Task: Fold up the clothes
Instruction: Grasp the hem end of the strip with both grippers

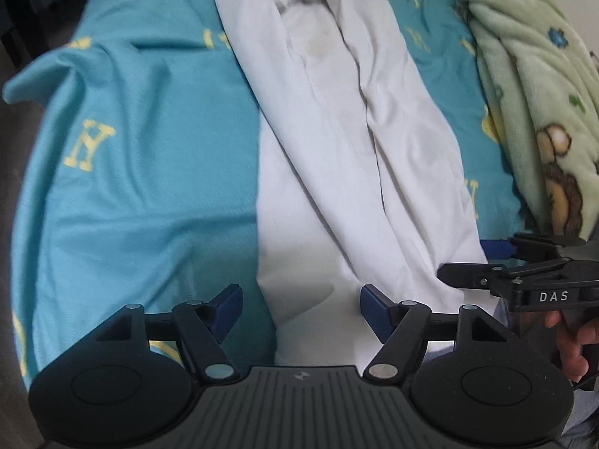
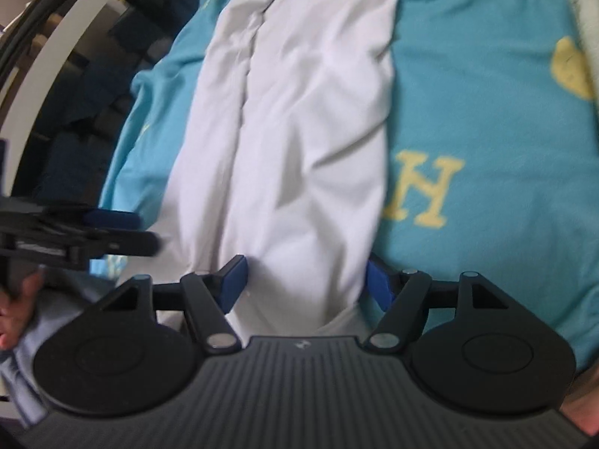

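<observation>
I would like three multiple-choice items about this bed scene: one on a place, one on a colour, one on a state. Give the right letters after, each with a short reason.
1. Where does the white garment lie?
A. on the turquoise sheet
B. on a chair
C. on the floor

2. What colour are the letters printed on the sheet?
A. red
B. yellow
C. black

3. How stands the left gripper?
A. shut on the garment
B. shut on nothing
C. open

Answers: 1 A, sheet shows on both sides of it; 2 B, a yellow H is plain; 3 C, its blue pads stand wide apart.
</observation>
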Demonstrator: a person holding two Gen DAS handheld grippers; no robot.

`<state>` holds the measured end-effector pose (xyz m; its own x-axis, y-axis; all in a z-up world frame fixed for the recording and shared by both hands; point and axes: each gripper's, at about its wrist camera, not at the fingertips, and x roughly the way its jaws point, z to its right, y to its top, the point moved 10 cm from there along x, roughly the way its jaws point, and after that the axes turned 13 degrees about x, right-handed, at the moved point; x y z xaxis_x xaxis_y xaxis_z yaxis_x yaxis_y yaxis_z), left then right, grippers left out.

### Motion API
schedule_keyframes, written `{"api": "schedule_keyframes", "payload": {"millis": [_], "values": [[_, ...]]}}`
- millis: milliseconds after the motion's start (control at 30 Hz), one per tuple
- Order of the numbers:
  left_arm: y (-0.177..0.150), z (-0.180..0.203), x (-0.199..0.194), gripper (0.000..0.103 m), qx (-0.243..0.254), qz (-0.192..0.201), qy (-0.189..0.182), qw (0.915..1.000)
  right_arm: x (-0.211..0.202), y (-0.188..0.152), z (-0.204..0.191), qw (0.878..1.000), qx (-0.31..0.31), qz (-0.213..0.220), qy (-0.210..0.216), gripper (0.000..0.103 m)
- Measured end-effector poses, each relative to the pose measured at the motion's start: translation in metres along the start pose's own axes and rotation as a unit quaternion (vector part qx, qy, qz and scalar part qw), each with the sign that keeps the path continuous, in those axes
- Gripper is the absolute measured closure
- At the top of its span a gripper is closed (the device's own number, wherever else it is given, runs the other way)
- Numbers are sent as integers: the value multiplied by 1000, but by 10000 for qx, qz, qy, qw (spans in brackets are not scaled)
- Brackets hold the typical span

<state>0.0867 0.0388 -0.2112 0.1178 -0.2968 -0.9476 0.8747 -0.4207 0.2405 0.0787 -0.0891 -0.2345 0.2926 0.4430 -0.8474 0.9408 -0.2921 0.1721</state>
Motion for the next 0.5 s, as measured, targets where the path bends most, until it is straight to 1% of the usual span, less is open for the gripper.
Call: {"api": "schedule_keyframes", "payload": {"millis": [67,100,133,167,200,233,267,333,367,433,500], "values": [[-5,4,8,36,22,-279,-278,9992,0,-5,-4,9998,-152,-33,-100,33],[-8,5,11,42,16,-400,-408,9984,0,-8,-7,9996,-246,-44,-150,34],[-10,4,12,47,-35,-446,-464,9979,0,-11,-10,9992,-342,-54,-203,43],[-11,6,12,60,-44,-486,-534,9974,0,-13,-12,9984,-461,-48,-315,58],[-13,7,10,75,-34,-494,-538,9973,-1,-15,-14,9977,-551,-43,-395,66],[-14,8,9,83,-23,-501,-541,9973,-3,-17,-17,9973,-619,-45,-398,78],[-14,9,7,97,8,-462,-532,9975,-8,-17,-20,9970,-680,-20,-383,86],[-13,12,-3,99,30,-270,-543,9982,-24,-14,-25,9971,-689,98,-297,88],[-12,16,-12,100,49,-124,-620,9980,-33,-12,-27,9974,-659,167,-233,89],[-9,20,-35,100,-48,237,-738,9970,-55,-8,-31,9975,-611,334,-100,89],[-7,25,-65,100,-104,670,-851,9941,-82,0,-32,9968,-548,580,43,90]]}}
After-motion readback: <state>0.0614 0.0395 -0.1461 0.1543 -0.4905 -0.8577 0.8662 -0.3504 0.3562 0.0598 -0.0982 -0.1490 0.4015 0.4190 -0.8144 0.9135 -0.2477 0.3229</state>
